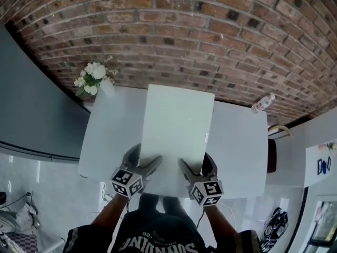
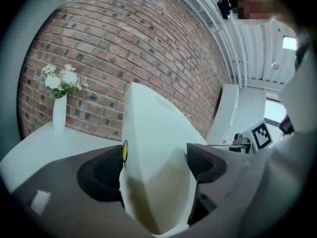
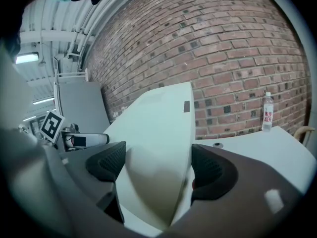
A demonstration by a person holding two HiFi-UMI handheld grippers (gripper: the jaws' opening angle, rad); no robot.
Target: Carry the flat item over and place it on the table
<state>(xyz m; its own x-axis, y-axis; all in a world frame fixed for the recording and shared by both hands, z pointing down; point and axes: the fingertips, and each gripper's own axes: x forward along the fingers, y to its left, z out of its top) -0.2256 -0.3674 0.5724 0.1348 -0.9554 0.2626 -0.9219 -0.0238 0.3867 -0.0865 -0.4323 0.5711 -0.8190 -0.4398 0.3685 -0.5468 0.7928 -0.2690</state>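
A flat white panel (image 1: pixel 176 125) lies lengthwise over the white table (image 1: pixel 113 136), held by its near edge from both sides. My left gripper (image 1: pixel 145 159) is shut on the near left corner. My right gripper (image 1: pixel 196 165) is shut on the near right corner. In the left gripper view the flat white panel (image 2: pixel 153 148) fills the gap between the dark pads (image 2: pixel 106 170), tilting up toward the brick wall. The right gripper view shows the same panel (image 3: pixel 158 143) wedged between its pads (image 3: pixel 210 170). Whether its far edge touches the table I cannot tell.
A white vase of flowers (image 1: pixel 93 78) stands at the table's far left corner. At the far right corner lies a small water bottle (image 1: pixel 262 104). A brick wall runs behind the table. A dark chair (image 1: pixel 271 154) sits at the table's right side, and a grey wall (image 1: pixel 31 104) is at the left.
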